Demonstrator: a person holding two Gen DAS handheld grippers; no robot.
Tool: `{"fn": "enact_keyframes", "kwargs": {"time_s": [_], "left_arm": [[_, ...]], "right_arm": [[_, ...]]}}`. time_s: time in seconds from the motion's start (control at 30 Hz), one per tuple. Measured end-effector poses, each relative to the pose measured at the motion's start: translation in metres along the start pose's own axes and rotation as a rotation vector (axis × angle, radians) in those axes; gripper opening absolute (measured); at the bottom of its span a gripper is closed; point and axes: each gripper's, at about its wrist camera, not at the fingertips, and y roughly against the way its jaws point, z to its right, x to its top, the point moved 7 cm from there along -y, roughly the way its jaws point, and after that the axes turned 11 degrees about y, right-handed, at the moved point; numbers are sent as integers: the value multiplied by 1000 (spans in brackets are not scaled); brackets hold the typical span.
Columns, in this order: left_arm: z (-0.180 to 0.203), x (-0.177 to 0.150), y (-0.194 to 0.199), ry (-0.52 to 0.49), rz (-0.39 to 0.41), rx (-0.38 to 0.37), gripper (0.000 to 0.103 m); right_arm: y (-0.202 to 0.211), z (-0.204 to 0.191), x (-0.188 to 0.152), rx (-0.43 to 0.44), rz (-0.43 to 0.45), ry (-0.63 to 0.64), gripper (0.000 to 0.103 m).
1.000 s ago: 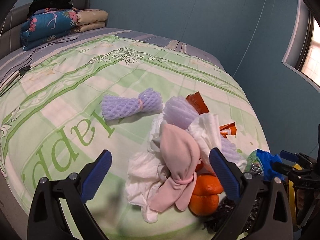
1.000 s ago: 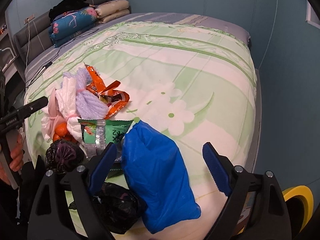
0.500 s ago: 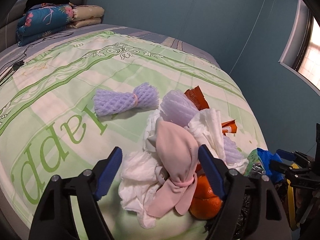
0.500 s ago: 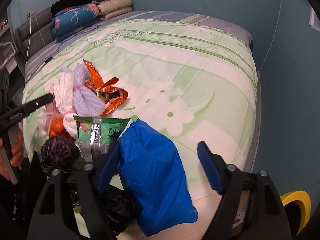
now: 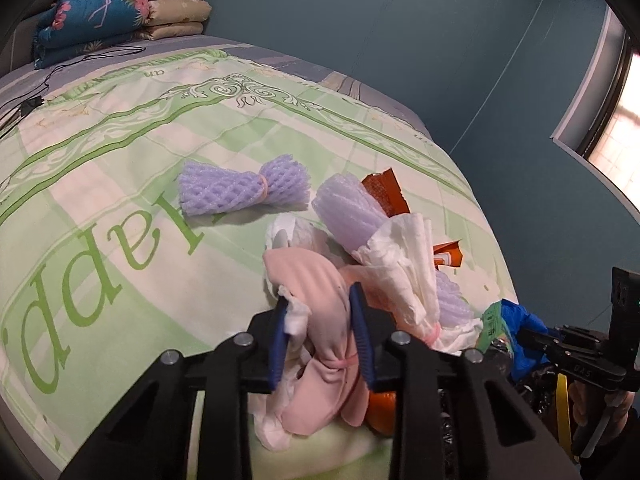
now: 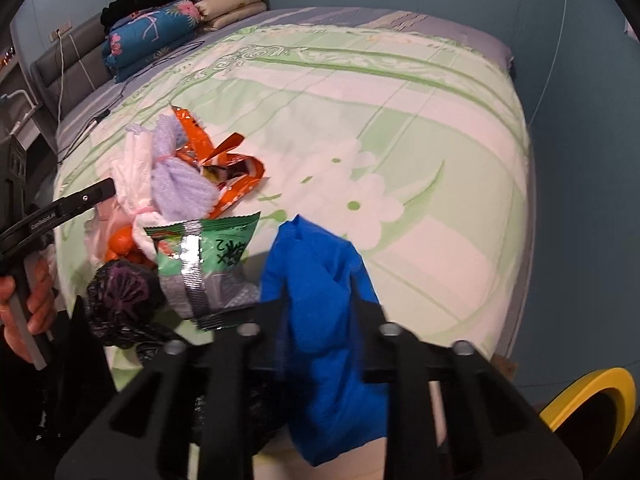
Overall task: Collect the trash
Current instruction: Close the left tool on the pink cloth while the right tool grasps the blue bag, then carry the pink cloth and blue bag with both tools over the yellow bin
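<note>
On the green bedspread (image 5: 120, 152) lies a heap of trash near the bed's front corner. My left gripper (image 5: 320, 320) is closing, and its blue pads press both sides of a pink tied bundle (image 5: 316, 280). White tissue (image 5: 404, 256), purple foam netting (image 5: 348, 212) and an orange peel (image 5: 380, 412) lie against the bundle. A separate purple foam net (image 5: 244, 192) rests further out. My right gripper (image 6: 320, 312) is closing too, and it pinches a blue plastic bag (image 6: 316, 264). Beside the bag lie a green snack packet (image 6: 204, 256), a black bag (image 6: 120, 292) and an orange wrapper (image 6: 228, 168).
Folded quilts and pillows (image 6: 160, 28) are stacked at the head of the bed, with a thin cable (image 5: 80, 56) trailing nearby. A yellow-rimmed bin (image 6: 588, 408) stands on the floor past the bed's corner. Blue walls close in on the far side.
Both pairs of jaws came in from wide apart. The left now squeezes the pink bundle, the right squeezes the blue bag. Neither hand has shifted much.
</note>
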Motion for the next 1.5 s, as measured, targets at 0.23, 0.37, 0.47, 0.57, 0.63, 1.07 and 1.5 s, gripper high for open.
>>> {"fn": "enact_keyframes", "kwargs": {"time_s": [0.23,0.37,0.47,0.57,0.63,1.07,1.5], "left_arm": [[-1,2,22,26,27,-31,23],[4,8,44,14,72,-41,23],[10,11,63,7,108,-60,23],[15,15,83,-12,146,-61,23],[19,16,92,-17,155,-78,23],[47,5,141,-88,197,-119,23],[104,-5,174,-187,233,-170,23]], "right_arm": [[30,-3,7,-5,92,-12,7],[51,-3,11,1,135,-26,7],[64,-6,12,5,157,-27,7],[75,-10,11,12,178,-25,7],[83,-13,11,14,192,-17,7],[115,-14,2,26,248,-25,7],[159,-1,-8,35,332,-53,7]]}}
